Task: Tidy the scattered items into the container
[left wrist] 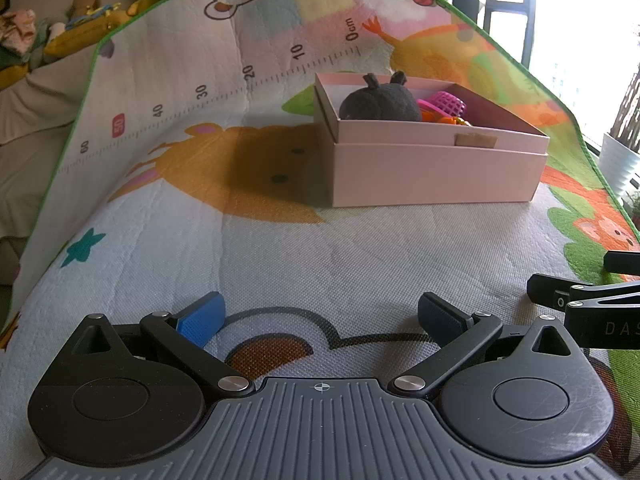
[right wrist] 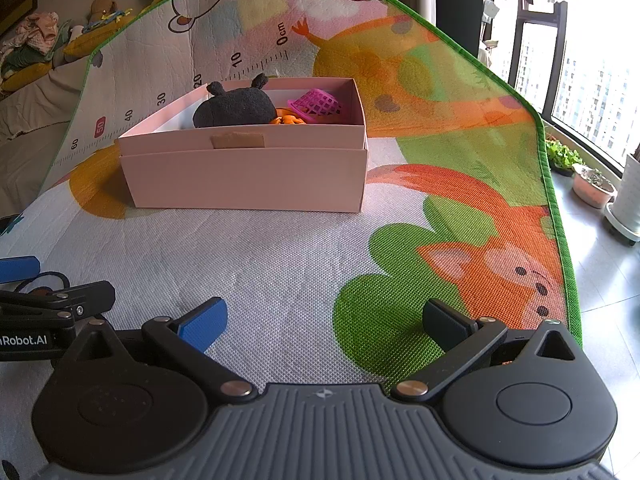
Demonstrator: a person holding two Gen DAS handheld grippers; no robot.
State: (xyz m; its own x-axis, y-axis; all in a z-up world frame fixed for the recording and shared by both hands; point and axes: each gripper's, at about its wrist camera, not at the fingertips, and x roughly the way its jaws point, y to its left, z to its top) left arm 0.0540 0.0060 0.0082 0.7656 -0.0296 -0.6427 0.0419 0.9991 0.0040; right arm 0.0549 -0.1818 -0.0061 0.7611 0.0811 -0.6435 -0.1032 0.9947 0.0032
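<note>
While both grippers hang low over the play mat with nothing between their pads, the scene reads as follows.

Left gripper point(left wrist: 318, 318): released, jaws spread wide and empty; held close above the mat, well short of the box, likely because no loose item lies within its reach.

Right gripper point(right wrist: 324, 322): likewise spread and empty; it sits just beside the left one, its linkage showing at the right edge of the left view, which suggests a shared resting pose rather than a reach.

Box point(left wrist: 436, 174): pink cardboard, ahead of both grippers, slightly right of centre for the left one and slightly left of centre for the right one; it appears to stand inside its own upturned lid, which would keep the lid out of the way and the top open for dropping things in.

Plush toy point(left wrist: 380, 100): dark grey with two small ears, inside the box at the end nearer the left gripper, rising above the rim.

Basket point(right wrist: 318, 105): magenta mesh, tipped on its side inside the box beside the plush.

Orange toy point(right wrist: 286, 120): small, wedged low between plush and basket; its form is unclear.

Play mat point(right wrist: 280, 260): no stray items are visible between the grippers and the box.

Task progress: judged nearly or fully complete, since everything seen is already contained.
</note>
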